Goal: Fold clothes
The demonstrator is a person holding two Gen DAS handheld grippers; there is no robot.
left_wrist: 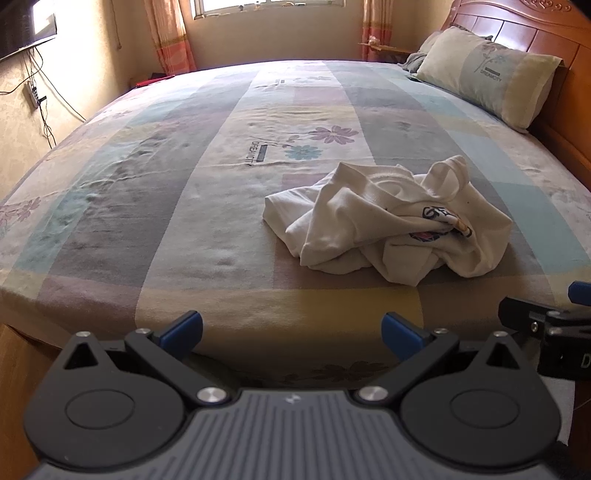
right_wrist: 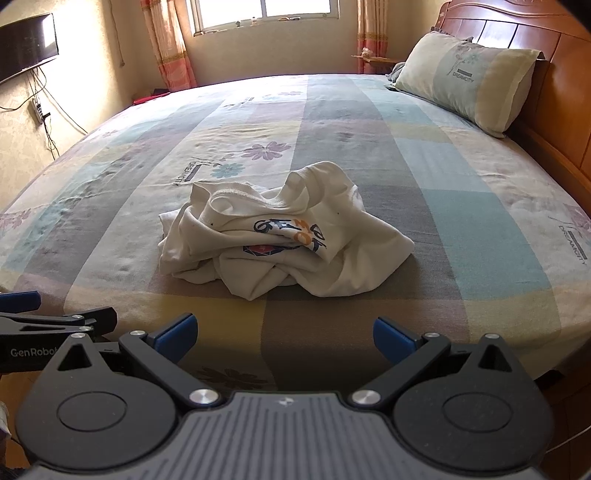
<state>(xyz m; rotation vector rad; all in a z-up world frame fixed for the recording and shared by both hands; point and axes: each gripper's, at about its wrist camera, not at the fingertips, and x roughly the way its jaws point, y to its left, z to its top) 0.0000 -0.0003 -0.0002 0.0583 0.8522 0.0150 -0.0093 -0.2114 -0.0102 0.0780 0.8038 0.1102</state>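
Note:
A white T-shirt [left_wrist: 388,221] with a coloured print lies crumpled in a heap on the bed, near its front edge; it also shows in the right wrist view [right_wrist: 280,240]. My left gripper [left_wrist: 291,332] is open and empty, held at the bed's front edge, to the left of the shirt and short of it. My right gripper [right_wrist: 282,338] is open and empty, at the front edge straight before the shirt, apart from it. The right gripper shows at the right edge of the left wrist view [left_wrist: 554,325], and the left gripper at the left edge of the right wrist view [right_wrist: 48,325].
The bed [left_wrist: 184,192] has a pastel patchwork sheet with flower prints. A pillow [left_wrist: 487,74] lies against the wooden headboard [left_wrist: 546,37] at the far right. A window [right_wrist: 266,14] with curtains is behind the bed. A wall-mounted screen [right_wrist: 26,44] and cables are at left.

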